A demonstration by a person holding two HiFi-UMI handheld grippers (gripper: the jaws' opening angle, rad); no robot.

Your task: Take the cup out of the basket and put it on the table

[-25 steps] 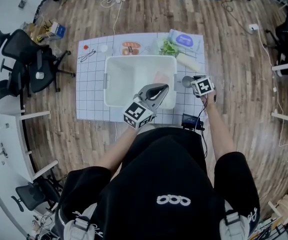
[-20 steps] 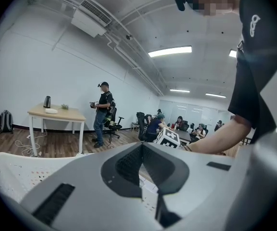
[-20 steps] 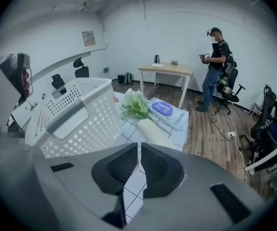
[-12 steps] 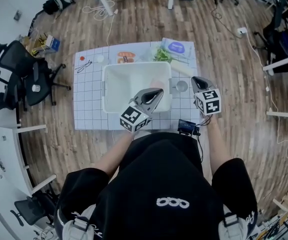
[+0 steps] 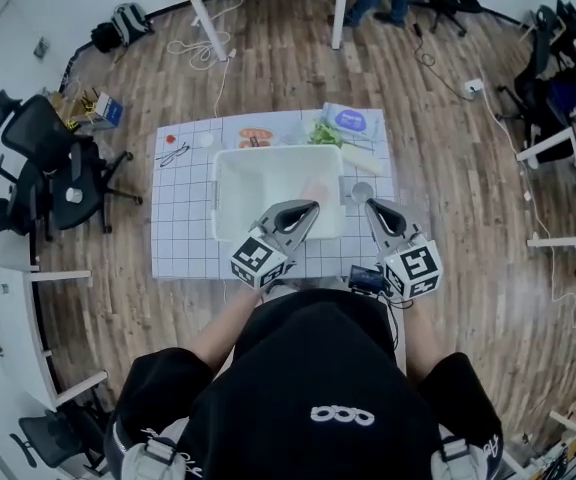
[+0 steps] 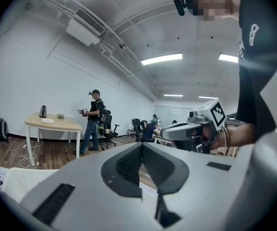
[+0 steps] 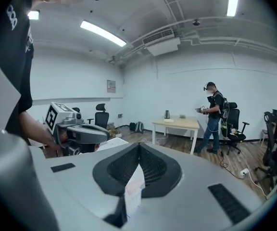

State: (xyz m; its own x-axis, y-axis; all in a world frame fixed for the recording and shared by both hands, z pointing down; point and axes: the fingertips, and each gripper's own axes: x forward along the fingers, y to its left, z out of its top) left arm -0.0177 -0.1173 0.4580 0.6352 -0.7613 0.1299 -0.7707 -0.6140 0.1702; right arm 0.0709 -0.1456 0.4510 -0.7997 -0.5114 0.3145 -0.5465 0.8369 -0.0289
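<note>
Office: swivel chairs [image 5: 63, 168], desks [image 6: 52, 123]

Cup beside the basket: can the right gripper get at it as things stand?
Probably yes. The cup stands in the open on the table, right of the basket and just ahead of the right gripper, with nothing between them. Its jaws are together, so they would have to open first.

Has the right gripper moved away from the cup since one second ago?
Yes. The right gripper has drawn back from the cup, which stands beside the basket, toward the near edge of the table.
</note>
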